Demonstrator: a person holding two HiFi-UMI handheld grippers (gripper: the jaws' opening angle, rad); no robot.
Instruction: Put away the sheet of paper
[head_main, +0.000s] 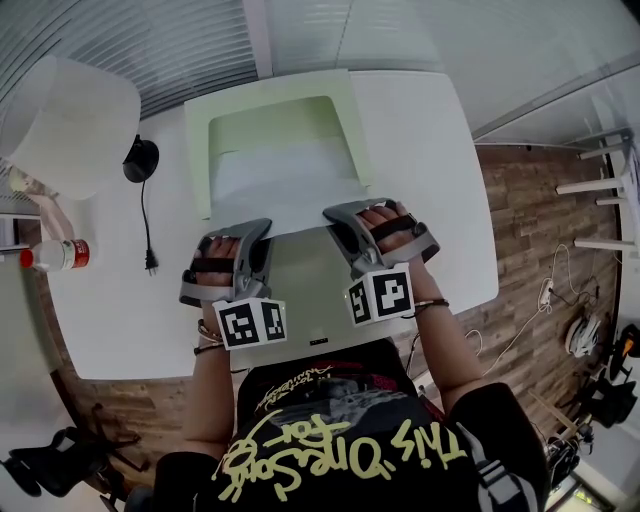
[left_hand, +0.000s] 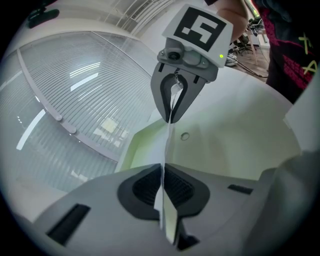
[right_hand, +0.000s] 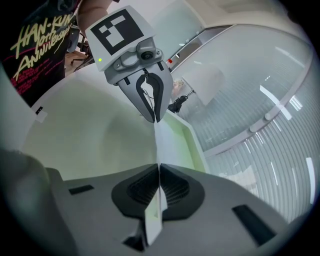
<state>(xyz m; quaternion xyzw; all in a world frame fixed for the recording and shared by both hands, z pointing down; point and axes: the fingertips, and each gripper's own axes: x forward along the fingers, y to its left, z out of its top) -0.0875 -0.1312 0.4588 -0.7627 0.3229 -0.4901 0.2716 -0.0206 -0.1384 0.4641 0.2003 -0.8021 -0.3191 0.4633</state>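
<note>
At the green tray (head_main: 198, 150), left tool (head_main: 257, 229) and right tool (head_main: 336, 216) each pinch the paper sheet (head_main: 285, 190) tightly.

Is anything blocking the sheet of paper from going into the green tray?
Nothing visible. The left gripper and right gripper are shut on the near edge of the sheet of paper, and its far part reaches over the green tray, whose recess shows bare.

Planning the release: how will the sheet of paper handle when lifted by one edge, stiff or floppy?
Probably floppy: the sheet of paper looks very thin, and beyond the left gripper and right gripper it seems to sag onto the green tray. Likely very light, so it may slide when released. Pinched along one edge only, it could crease if pulled.
</note>
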